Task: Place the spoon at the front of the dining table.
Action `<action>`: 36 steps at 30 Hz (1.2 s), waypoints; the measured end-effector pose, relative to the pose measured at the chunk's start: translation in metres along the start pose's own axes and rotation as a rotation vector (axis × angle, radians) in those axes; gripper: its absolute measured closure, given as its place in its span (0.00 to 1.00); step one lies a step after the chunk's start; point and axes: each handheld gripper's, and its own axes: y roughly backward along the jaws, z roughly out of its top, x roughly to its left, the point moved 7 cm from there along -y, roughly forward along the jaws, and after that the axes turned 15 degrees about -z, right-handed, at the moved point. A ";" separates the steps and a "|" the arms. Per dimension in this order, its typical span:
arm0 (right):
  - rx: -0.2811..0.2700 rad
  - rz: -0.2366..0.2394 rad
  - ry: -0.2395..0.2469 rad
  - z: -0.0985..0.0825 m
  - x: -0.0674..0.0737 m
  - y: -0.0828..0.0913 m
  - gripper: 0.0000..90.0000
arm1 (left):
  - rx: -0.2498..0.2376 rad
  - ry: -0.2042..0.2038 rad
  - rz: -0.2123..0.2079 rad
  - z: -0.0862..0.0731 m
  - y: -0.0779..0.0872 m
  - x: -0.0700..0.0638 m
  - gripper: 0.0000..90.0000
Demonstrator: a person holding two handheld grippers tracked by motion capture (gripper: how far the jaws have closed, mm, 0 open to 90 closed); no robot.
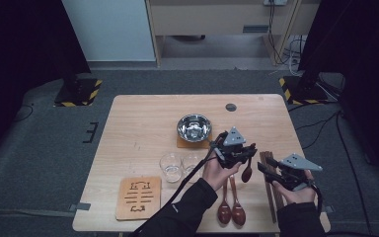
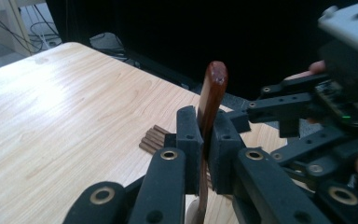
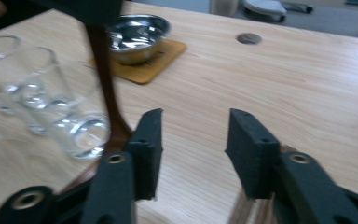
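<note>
My left gripper (image 1: 242,154) is shut on the handle of a dark wooden spoon (image 1: 247,173), which hangs bowl-down just above the table. In the left gripper view the spoon's reddish handle (image 2: 213,88) stands upright, pinched between the two pads (image 2: 187,130). My right gripper (image 1: 267,170) sits close to the right of the spoon, open with nothing between its fingers. In the right gripper view the jaws (image 3: 193,140) stand apart over bare table, and the spoon (image 3: 103,60) hangs to their left.
Two more wooden spoons (image 1: 231,210) lie near the front edge of the table (image 1: 138,123). A bundle of wooden sticks (image 1: 265,157) lies under the right gripper. A steel bowl (image 1: 194,127) on a coaster, two glasses (image 1: 171,167) and a carved board (image 1: 138,197) stand to the left.
</note>
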 end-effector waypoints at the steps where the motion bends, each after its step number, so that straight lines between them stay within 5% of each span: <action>1: 0.004 -0.010 -0.005 -0.001 -0.003 -0.001 0.55 | 0.002 -0.006 -0.001 0.003 0.001 -0.001 0.94; 12: 0.071 -0.154 -0.037 -0.025 -0.052 -0.013 0.25 | 0.017 -0.022 -0.006 0.016 0.010 -0.001 0.94; 22: 0.155 -0.232 -0.047 -0.050 -0.077 -0.024 0.21 | 0.015 -0.019 -0.010 0.023 0.017 -0.001 0.94; 36: 0.165 -0.308 -0.051 -0.061 -0.096 -0.033 0.20 | -0.001 -0.017 -0.009 0.036 0.029 0.000 0.94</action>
